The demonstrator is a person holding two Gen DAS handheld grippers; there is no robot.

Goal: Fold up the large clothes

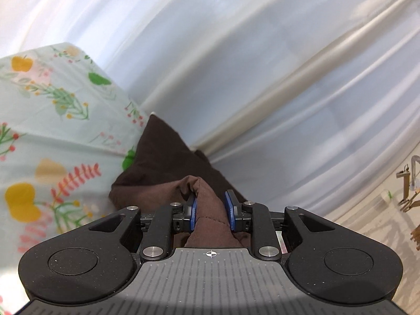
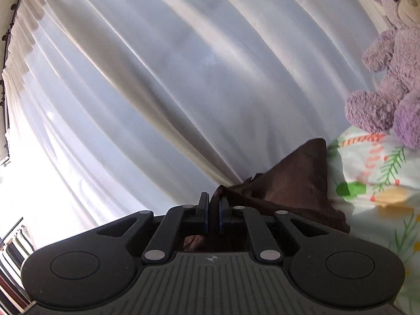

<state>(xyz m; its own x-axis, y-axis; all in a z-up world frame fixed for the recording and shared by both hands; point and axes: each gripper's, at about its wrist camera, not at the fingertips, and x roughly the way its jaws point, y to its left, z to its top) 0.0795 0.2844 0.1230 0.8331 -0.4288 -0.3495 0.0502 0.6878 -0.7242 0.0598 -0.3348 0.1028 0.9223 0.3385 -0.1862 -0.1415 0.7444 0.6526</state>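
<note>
Brown garment [image 1: 162, 157] hangs between the two grippers, lifted off the floral bed sheet [image 1: 52, 105] with white curtains [image 1: 262, 65] behind. The left gripper [image 1: 210, 211] is clamped on a thick bunch of the cloth — its blue pads [image 1: 193, 215] stand somewhat apart only because the fold fills the gap. The right gripper [image 2: 213, 215] is pinched nearly together on a thinner edge of the same garment [image 2: 302, 181], whose free corner points toward the sheet [image 2: 380, 183] and the purple teddy bear [image 2: 393, 65].

This looks like the lift-and-spread step, with both corners held and the cloth raised. The next move likely calls for drawing the grippers apart to pull the edge taut — then lowering the garment flat onto the bed without loosening either hold.
</note>
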